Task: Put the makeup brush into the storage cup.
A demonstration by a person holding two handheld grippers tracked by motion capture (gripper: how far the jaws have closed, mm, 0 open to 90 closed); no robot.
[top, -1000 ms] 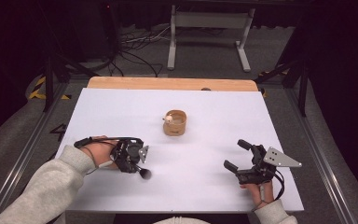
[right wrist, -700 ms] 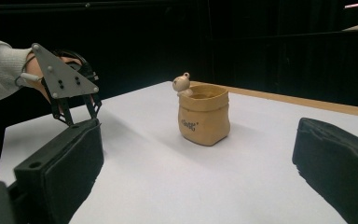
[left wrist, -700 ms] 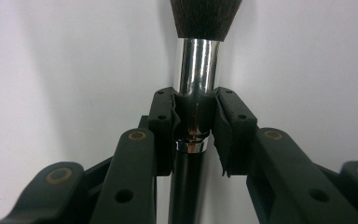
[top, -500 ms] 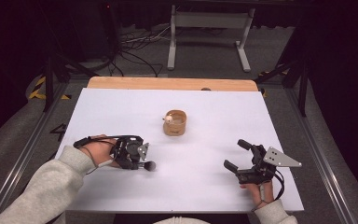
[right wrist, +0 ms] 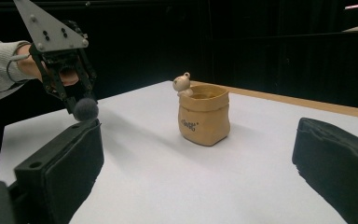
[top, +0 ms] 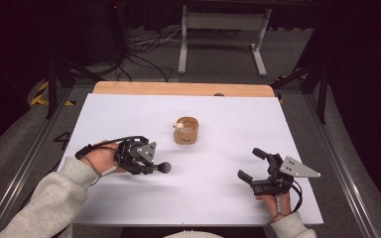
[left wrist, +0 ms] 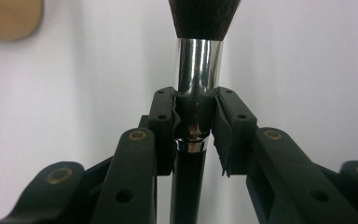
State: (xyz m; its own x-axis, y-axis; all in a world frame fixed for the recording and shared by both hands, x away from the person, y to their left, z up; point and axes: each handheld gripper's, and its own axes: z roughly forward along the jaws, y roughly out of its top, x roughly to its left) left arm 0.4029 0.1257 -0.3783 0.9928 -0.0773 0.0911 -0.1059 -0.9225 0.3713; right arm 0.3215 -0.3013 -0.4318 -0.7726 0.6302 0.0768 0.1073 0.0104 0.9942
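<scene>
A makeup brush with a black handle, a shiny silver ferrule and a dark round head is lifted a little off the white table at the front left. My left gripper is shut on it near the ferrule, pads pressing from both sides, with the head pointing right. A small tan pouch-shaped pot with a tiny bear figure on its rim stands mid-table, beyond the brush. My right gripper rests at the front right, open and empty, facing the pot and the brush head.
A bare wooden strip runs along the table's far edge. Beyond it, a metal stand and cables lie on the dark floor. Metal rails flank the table on both sides.
My left gripper has risen slightly with the brush, whose head has come up off the table and a little rightward. The right gripper has stayed still.
</scene>
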